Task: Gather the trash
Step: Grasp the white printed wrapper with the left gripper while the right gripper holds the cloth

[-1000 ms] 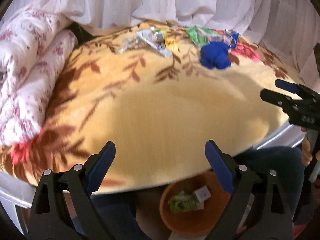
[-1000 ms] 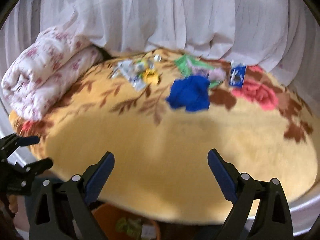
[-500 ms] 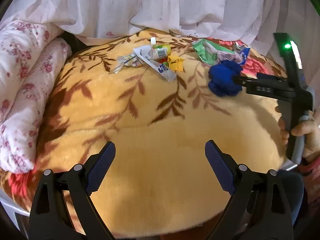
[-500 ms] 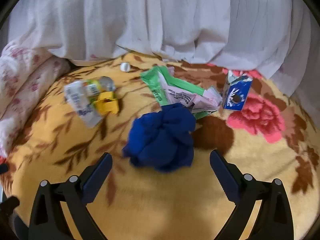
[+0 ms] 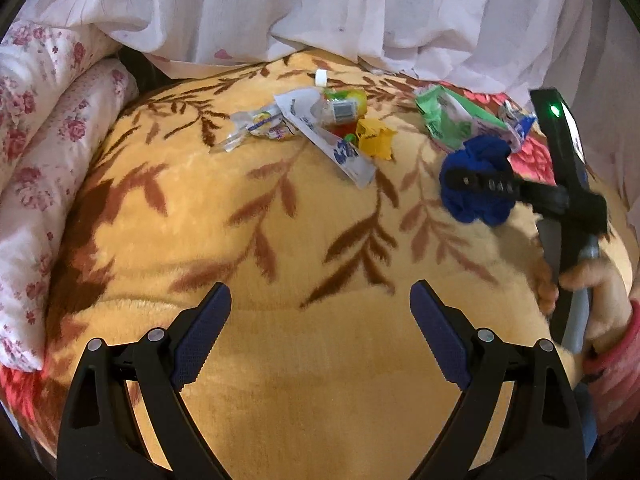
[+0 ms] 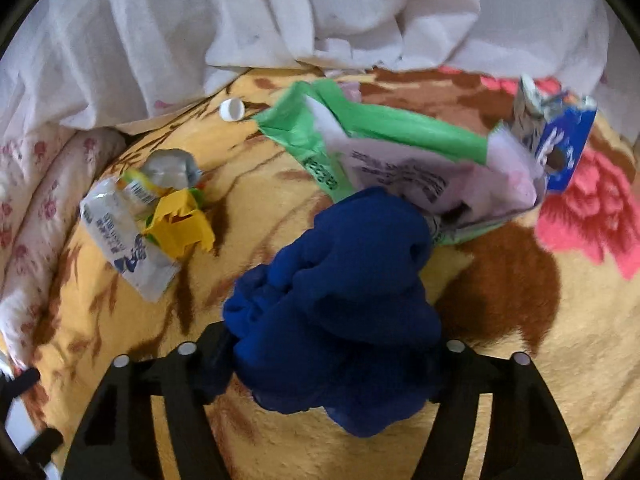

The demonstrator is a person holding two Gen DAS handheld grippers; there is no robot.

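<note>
Right wrist view: crumpled blue cloth (image 6: 340,300) fills the gap between the right gripper (image 6: 332,364) fingers, bulging over both pads so the tips are hidden. Fingers sit wide, one each side of the bundle; whether they press on it or only straddle it, can't tell, prob. not yet clamped. Cloth lies on the yellow floral blanket (image 6: 520,380), its far edge touching the green-and-white wrapper (image 6: 400,152). Blue carton (image 6: 560,148) stands just beyond the wrapper, to the right. To the left of the cloth, apart from it: yellow scrap (image 6: 180,228), white sachet (image 6: 128,248), crushed bottle (image 6: 168,172). White cap (image 6: 232,109) further back, near the white sheet (image 6: 280,20).

Left wrist view: left gripper (image 5: 320,332) spread wide, nothing between the pads, hovering over bare blanket (image 5: 320,400) near the front edge. Blue cloth (image 5: 476,176) well ahead and to the right, w/ the right gripper (image 5: 472,180) lying across it, held by the person's hand (image 5: 592,300). Sachet (image 5: 332,140), yellow scrap (image 5: 374,140), bottle (image 5: 340,108) & a clear wrapper (image 5: 256,126) cluster far ahead, centre. Floral quilt (image 5: 48,160) rolled along the left side.
</note>
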